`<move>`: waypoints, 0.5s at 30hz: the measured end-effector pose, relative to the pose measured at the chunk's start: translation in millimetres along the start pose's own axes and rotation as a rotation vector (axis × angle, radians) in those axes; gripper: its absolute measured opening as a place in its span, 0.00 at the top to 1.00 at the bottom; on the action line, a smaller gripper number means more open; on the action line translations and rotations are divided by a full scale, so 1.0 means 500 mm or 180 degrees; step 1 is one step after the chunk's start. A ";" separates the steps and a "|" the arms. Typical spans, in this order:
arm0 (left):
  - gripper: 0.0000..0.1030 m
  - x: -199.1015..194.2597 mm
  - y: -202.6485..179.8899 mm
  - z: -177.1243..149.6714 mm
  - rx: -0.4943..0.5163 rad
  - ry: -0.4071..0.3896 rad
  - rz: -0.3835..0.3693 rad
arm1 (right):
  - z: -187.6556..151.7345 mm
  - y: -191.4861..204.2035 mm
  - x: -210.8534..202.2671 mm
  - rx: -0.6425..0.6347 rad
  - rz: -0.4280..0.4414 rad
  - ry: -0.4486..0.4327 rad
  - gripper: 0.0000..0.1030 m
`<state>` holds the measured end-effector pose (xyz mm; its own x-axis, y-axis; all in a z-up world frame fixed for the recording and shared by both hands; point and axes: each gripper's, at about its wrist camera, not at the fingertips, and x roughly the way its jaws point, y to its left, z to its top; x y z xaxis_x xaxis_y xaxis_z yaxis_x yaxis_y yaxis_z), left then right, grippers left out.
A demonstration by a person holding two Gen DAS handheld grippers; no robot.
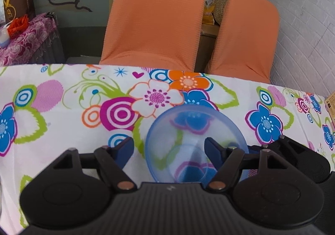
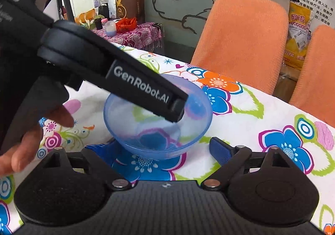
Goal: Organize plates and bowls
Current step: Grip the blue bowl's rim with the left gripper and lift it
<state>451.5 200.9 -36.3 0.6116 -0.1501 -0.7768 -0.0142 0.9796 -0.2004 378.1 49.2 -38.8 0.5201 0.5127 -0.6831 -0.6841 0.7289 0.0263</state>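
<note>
While resting upright on the flowered tabletop (image 1: 62, 113), translucent blue bowl (image 1: 194, 143) straddled by left hand-held gripper (image 1: 169, 147): jaws spread wide, one blue pad outside the near-left wall, the other over the bowl's interior, rim between them, no contact evident. Same bowl (image 2: 158, 117) from the right wrist view, standing on a blue printed flower, just ahead of right hand-held gripper (image 2: 165, 147), also spread open and holding nothing; left unit's black body crossing diagonally above the bowl, its tip dipping inside the rim.

Risks, as judged from this arrangement: thin, smooth plastic wall liable to slip or flex if pinched near the lip; light bowl likely to tilt or skid across the cloth if one pad lands before the other; two tools crowded around one object, hence a possible knock between them.

Hidden or unclear: bowl's near base cut off by the left tool's housing; left pad of the right tool partly behind the bowl; whether any pad touches plastic, possibly not, hard to settle through the translucent wall. No plates visible in either view. Orange chairs (image 1: 155, 17) beyond the far edge.
</note>
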 end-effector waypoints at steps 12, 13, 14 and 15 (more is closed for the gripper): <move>0.75 -0.033 -0.014 0.001 0.0055 -0.0074 0.0107 | 0.008 0.006 -0.026 -0.0171 0.0049 -0.0198 0.41; 0.75 -0.041 -0.019 0.001 0.0065 -0.0092 0.0117 | 0.007 0.010 -0.035 -0.0216 0.0025 -0.0242 0.41; 0.75 -0.051 -0.026 0.000 0.0083 -0.0114 0.0138 | 0.005 0.011 -0.043 -0.0252 0.0000 -0.0280 0.41; 0.75 -0.065 -0.035 -0.003 0.0109 -0.0154 0.0153 | 0.005 0.012 -0.052 -0.0237 -0.0001 -0.0297 0.41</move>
<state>430.8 188.4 -8.4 0.6485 -0.0969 -0.7551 -0.0179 0.9897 -0.1424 361.5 41.4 -19.1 0.5631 0.5551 -0.6121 -0.7182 0.6952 -0.0303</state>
